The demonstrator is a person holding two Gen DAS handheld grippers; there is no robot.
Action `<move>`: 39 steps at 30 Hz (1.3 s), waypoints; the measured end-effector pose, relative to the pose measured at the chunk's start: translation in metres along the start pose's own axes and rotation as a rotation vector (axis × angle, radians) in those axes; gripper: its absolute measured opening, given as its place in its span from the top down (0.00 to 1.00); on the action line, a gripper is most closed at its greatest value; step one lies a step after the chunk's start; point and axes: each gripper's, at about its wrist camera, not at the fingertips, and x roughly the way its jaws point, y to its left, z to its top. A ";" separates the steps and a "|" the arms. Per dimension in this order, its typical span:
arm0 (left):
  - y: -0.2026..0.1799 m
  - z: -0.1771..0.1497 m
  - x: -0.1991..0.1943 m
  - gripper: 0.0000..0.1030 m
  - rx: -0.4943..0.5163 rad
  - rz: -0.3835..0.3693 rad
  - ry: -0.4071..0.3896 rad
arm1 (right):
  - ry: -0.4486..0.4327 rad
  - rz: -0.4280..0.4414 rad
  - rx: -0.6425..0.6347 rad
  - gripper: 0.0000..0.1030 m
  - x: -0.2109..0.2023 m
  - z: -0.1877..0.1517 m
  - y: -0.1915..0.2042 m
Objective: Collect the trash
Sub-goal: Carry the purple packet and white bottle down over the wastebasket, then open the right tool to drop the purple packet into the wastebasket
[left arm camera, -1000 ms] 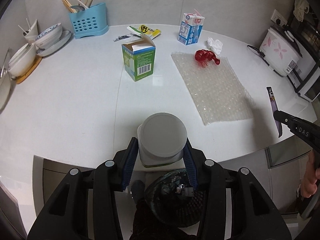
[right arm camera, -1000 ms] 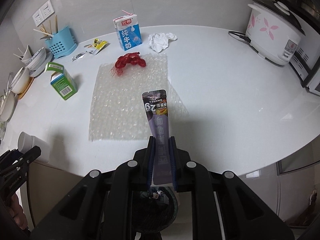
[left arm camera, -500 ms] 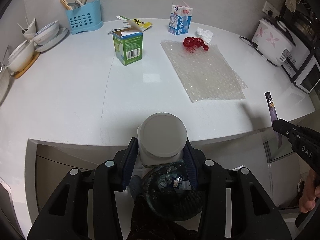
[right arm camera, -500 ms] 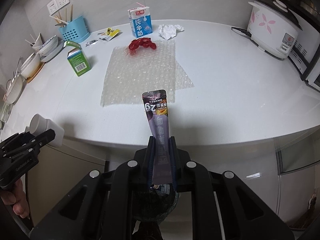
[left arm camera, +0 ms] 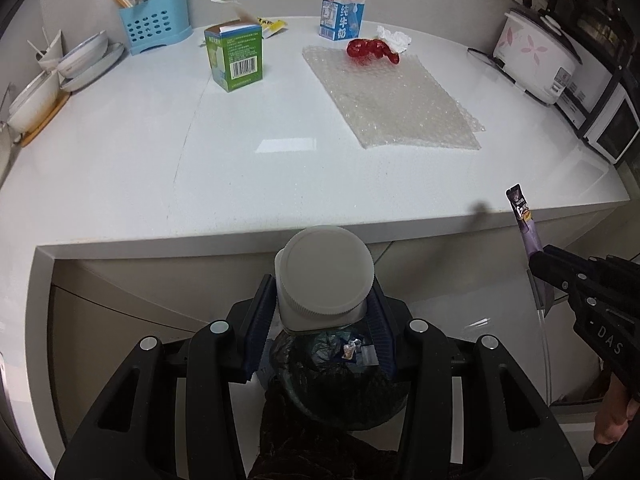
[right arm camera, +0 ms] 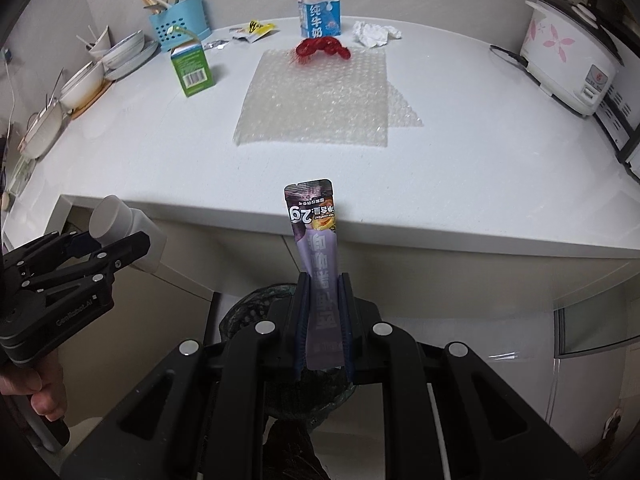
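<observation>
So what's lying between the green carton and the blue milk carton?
Only a yellow wrapper and a torn foil scrap, behind the green carton and left of the milk carton; right wrist view.

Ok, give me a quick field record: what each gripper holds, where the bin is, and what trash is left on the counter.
left gripper: shut on white plastic bottle
right gripper: shut on purple sachet
trash bin: black-lined, below both grippers, in front of the counter edge
left on counter: green carton, milk carton, bubble wrap, red net, crumpled tissue, yellow wrapper
</observation>
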 end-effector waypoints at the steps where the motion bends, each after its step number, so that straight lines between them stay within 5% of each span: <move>1: 0.001 -0.002 0.002 0.58 -0.006 -0.006 0.003 | 0.002 0.003 -0.001 0.87 0.002 -0.002 0.001; 16: 0.022 -0.046 0.030 0.58 -0.001 0.047 0.043 | 0.082 0.017 -0.071 0.87 0.046 -0.040 0.018; 39: 0.037 -0.069 0.066 0.58 -0.006 0.011 0.090 | 0.252 0.047 -0.038 0.87 0.133 -0.080 0.026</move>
